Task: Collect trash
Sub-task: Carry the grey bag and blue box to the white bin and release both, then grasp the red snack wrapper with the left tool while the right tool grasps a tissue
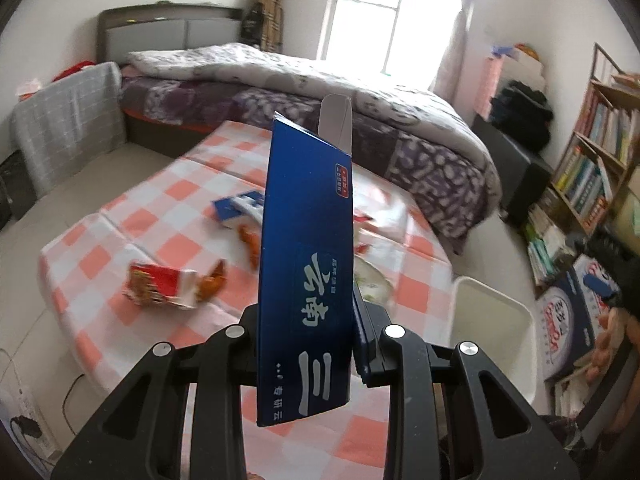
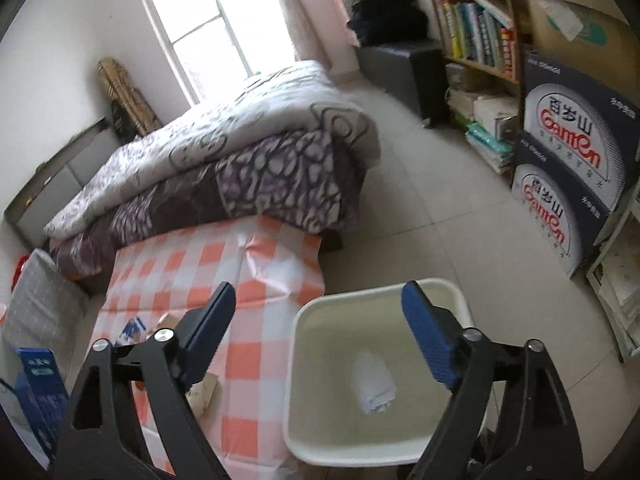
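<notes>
The left gripper [image 1: 308, 344] pinches a long blue carton [image 1: 306, 272] upright between its fingers, the open flap at the top, above the pink checked tablecloth [image 1: 160, 240]. A red snack wrapper [image 1: 160, 284] and a small blue-and-white box [image 1: 238, 208] lie on the cloth beyond it. The right gripper [image 2: 320, 300] is spread wide and holds nothing, poised over the white bin [image 2: 304, 380], where a crumpled white tissue [image 2: 374, 382] lies on the bottom
</notes>
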Demonstrator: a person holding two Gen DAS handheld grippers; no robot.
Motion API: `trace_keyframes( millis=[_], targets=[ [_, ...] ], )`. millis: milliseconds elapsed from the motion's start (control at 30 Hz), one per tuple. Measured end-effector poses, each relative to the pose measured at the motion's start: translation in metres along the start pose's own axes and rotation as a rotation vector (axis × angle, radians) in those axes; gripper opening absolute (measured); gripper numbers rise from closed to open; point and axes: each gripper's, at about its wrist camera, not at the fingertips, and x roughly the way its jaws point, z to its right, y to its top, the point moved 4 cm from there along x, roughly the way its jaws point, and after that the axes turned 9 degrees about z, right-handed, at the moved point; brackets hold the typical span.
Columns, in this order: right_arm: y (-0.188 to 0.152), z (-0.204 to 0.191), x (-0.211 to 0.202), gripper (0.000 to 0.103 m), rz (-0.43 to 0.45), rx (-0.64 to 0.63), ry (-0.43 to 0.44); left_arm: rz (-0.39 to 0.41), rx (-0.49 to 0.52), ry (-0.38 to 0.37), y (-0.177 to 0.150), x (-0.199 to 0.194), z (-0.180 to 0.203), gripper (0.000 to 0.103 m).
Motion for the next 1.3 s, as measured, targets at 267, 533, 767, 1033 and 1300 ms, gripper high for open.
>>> trace_keyframes(
  millis=[267, 533, 767, 1033, 1300],
  targets=[
    [0.016, 0.03, -0.002, 0.089, 0.03, 0.052, -0.032, -0.081, 0.071, -0.121, -0.023, 0.02, 0.072, 0.03],
    [0.038, 0.063, -0.003, 0.09, 0.054, 0.189, -0.034, -0.192, 0.099, -0.25, -0.04, 0.045, 0.151, 0.03],
    [0.05, 0.086, -0.008, 0.09, 0.097, 0.26, -0.047, -0.268, 0.05, -0.374, -0.042, 0.065, 0.211, 0.065],
    [0.048, 0.065, -0.012, 0.092, 0.119, 0.171, -0.028, -0.247, 0.117, -0.308, -0.036, 0.057, 0.184, 0.068],
    [0.026, 0.004, -0.008, 0.096, 0.082, -0.03, 0.032, -0.189, 0.205, -0.106, -0.025, 0.059, 0.1, 0.072]
  ],
)
